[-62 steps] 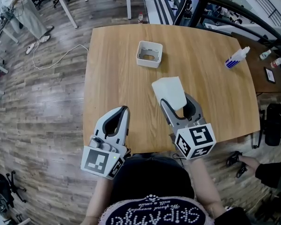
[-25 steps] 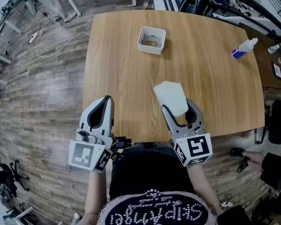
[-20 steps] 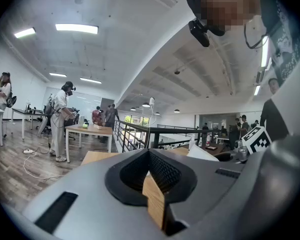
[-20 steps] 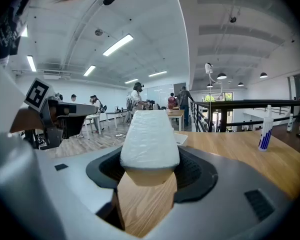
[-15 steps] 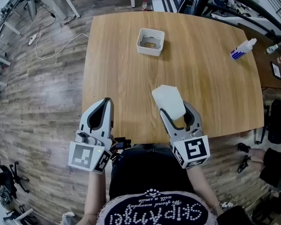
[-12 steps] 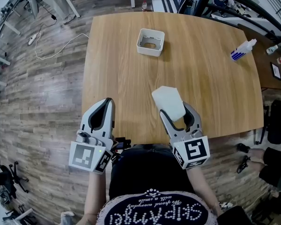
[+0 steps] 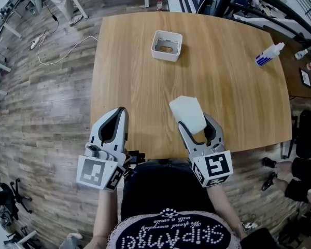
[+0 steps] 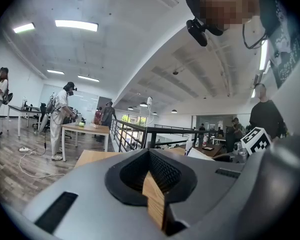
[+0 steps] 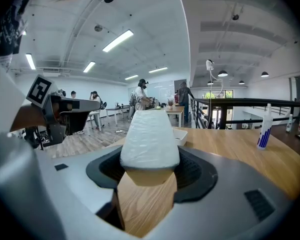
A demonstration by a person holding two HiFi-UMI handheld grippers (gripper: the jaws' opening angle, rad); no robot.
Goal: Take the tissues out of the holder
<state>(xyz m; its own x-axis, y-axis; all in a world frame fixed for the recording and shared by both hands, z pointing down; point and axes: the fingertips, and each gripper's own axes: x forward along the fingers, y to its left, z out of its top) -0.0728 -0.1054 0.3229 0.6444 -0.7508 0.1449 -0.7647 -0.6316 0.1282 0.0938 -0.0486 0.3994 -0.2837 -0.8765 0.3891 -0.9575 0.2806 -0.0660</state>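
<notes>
jaws of right gripper [image 7: 196,121] tight on tissue pack [image 7: 187,110], those of left gripper [image 7: 121,110] together, empty

Table [image 7: 129,77] lies open between near edge and holder [image 7: 166,56]; spray bottle [image 7: 268,55] stands far right.

A round-cornered wooden table [image 7: 135,61] is seen from above, set on a grey-brown plank floor [image 7: 41,118]. A white bottle with a blue label [image 7: 269,53] is stood upright near the table's far right edge. A white cable [image 7: 57,48] is trailed over the floor to the left. A darker table [image 7: 295,74] is placed just beside the right edge, with a flat black object [image 7: 305,78] laid on it. A black railing [image 8: 155,131] is seen beyond
</notes>
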